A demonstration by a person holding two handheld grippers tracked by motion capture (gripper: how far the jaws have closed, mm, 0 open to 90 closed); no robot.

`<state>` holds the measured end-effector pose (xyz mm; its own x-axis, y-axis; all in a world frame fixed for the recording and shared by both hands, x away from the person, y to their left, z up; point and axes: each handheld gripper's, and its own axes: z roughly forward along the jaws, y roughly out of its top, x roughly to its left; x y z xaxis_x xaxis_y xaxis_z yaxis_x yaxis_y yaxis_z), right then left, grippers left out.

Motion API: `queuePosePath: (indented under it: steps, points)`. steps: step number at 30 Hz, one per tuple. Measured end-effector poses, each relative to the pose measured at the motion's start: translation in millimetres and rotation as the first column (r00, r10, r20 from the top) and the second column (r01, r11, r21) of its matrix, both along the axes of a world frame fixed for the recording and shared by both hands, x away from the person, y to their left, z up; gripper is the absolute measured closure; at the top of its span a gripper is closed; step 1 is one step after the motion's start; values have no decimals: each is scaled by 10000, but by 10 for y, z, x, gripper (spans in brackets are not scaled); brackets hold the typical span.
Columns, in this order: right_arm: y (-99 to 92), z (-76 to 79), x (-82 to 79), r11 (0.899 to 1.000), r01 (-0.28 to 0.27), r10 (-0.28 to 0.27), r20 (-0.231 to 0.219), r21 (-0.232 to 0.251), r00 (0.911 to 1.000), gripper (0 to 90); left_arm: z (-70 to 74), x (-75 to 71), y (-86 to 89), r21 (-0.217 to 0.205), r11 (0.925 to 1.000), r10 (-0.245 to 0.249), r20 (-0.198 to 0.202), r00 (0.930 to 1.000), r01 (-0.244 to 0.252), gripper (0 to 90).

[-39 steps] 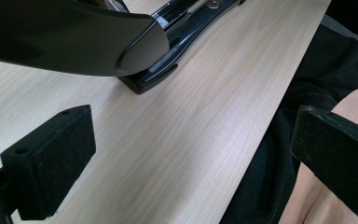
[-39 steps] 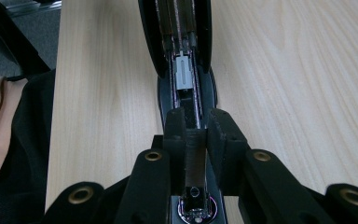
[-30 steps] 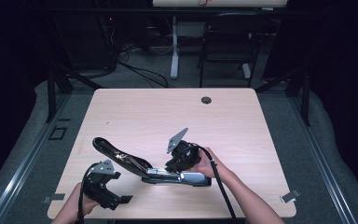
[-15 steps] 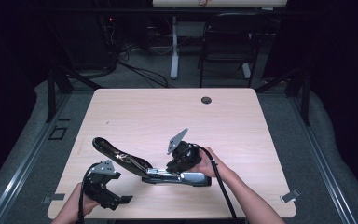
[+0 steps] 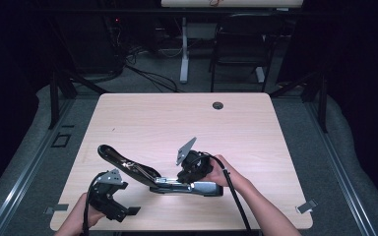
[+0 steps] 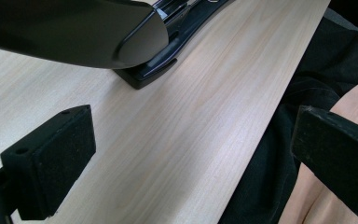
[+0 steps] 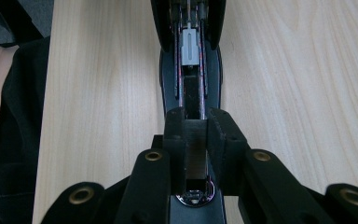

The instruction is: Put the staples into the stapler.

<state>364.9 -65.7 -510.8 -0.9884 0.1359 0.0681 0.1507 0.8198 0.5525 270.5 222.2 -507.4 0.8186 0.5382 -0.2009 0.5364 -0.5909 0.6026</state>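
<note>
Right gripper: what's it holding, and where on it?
The right gripper grips a strip of staples inside the open stapler's magazine channel. The left gripper holds nothing.

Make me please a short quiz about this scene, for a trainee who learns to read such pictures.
1. True or false: the black stapler with its long top arm swung open lies on the pale wooden table.
2. Choose one. The left gripper is: A) wide open, holding nothing; B) shut on the stapler; C) shut on a cable.
3. Which gripper has its jaws close together around a narrow grey strip in the stapler's open channel?

Key: 1 true. 2 A. 3 the right gripper.
</note>
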Motion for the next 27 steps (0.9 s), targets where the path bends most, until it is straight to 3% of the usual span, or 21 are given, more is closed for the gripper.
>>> queuePosePath:
  steps: [8,27]
  points:
    - [-8,-6,7,9991,-205,207,36,-378,9998,781,-3,5,5,-99,9999,-43,-67,10000,42,0]
    - [-17,-29,7,9968,-318,320,19,-729,9995,780,0,-1,-1,-39,10000,-22,-12,10000,22,0]
